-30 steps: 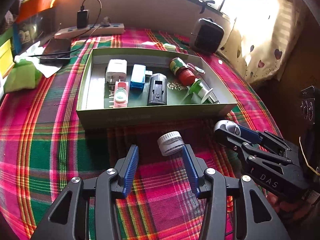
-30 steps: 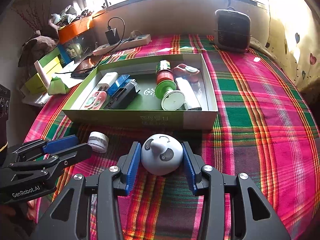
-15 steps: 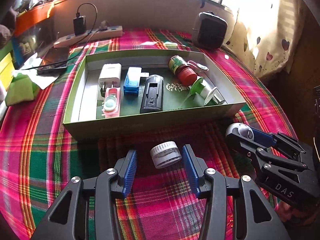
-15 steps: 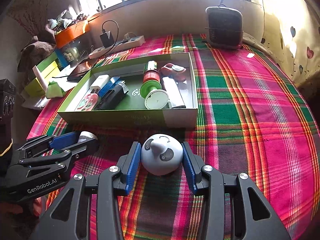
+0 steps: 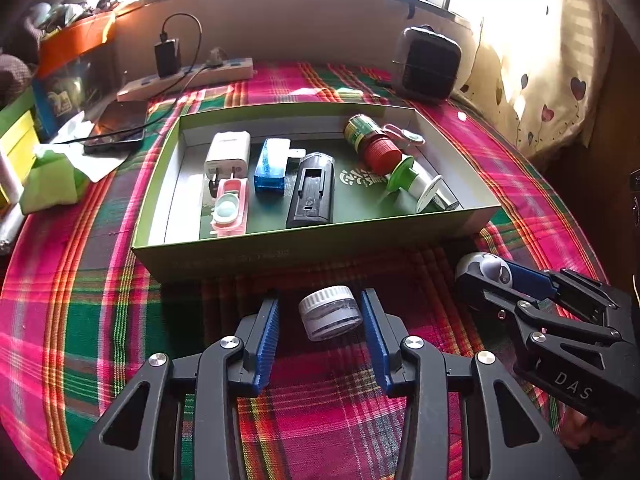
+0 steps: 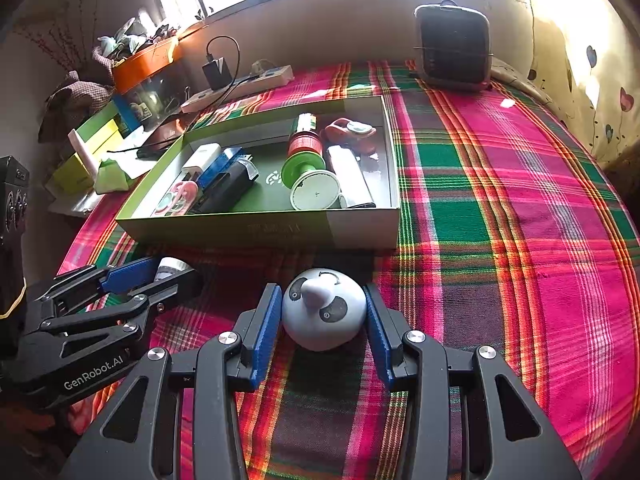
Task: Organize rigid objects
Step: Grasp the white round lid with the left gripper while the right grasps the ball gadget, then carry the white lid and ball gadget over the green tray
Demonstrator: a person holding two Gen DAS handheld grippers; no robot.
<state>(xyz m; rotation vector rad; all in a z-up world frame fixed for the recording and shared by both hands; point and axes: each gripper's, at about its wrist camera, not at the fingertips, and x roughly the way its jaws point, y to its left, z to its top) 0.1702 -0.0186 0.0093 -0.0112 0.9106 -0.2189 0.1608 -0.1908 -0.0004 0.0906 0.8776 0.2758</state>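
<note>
I'm closing the left hand-held gripper (image 5: 320, 334) around the small jar (image 5: 330, 313) right now; it lies tilted on the plaid tabletop (image 5: 100, 280) just in front of the green box (image 5: 312, 251), the right pad looks to be touching its side and the left pad is a little way off. It looks like stiff plastic or glass, light, with a ribbed white cap, so I'd judge the smooth round body could slip or roll; better to pinch across the body just under the cap. My right hand-held gripper (image 6: 324, 322) already holds the panda-faced dome (image 6: 324, 314), both blue pads pressed on its flanks. That one seems hard, glossy and rounded, likely to squirt out if squeezed high, so low on its widest part is the safe hold. The box sits just beyond both, with a charger, bottles and cases already inside.
</note>
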